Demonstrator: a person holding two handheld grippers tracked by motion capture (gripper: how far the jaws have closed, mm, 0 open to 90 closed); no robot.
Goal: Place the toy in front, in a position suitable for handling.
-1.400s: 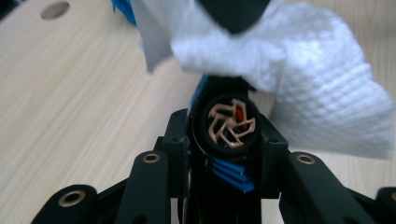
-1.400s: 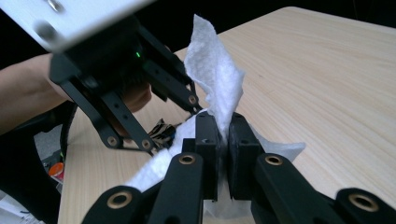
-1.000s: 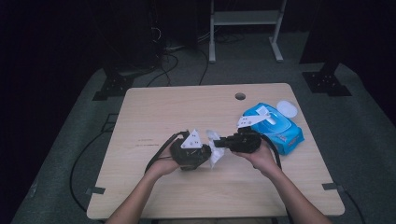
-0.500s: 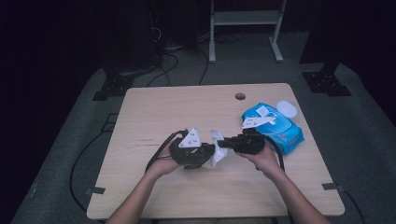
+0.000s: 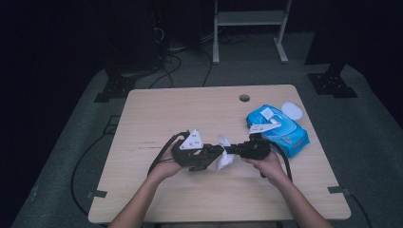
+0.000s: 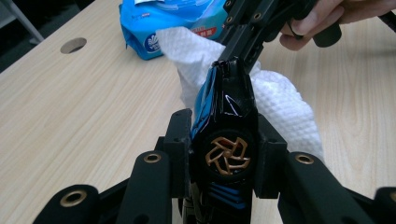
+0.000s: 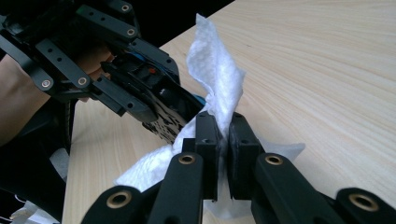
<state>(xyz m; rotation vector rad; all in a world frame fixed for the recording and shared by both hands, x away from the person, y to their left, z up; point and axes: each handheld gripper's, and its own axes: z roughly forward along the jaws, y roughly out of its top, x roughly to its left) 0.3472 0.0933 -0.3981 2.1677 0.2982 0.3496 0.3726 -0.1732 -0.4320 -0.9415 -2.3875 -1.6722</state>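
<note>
A small glossy black and blue toy car (image 6: 229, 135) with a gold wheel sits clamped between the pads of my left gripper (image 6: 225, 154), which is shut on it. My right gripper (image 7: 226, 140) is shut on a white wet wipe (image 7: 217, 70), and the wipe drapes against the car's front end (image 7: 173, 112). In the high view the left gripper (image 5: 214, 153) and right gripper (image 5: 233, 150) meet tip to tip just above the table's middle, with the wipe (image 5: 223, 161) hanging between them.
A blue pack of wet wipes (image 5: 280, 130) lies on the wooden table (image 5: 166, 114) right behind my right hand, a white round lid (image 5: 292, 111) beside it. A cable hole (image 5: 244, 98) sits near the far edge. Cables trail off the table's front.
My right gripper has come down a little with the wipe, which now hangs lower against the car. The left hand has kept still.
</note>
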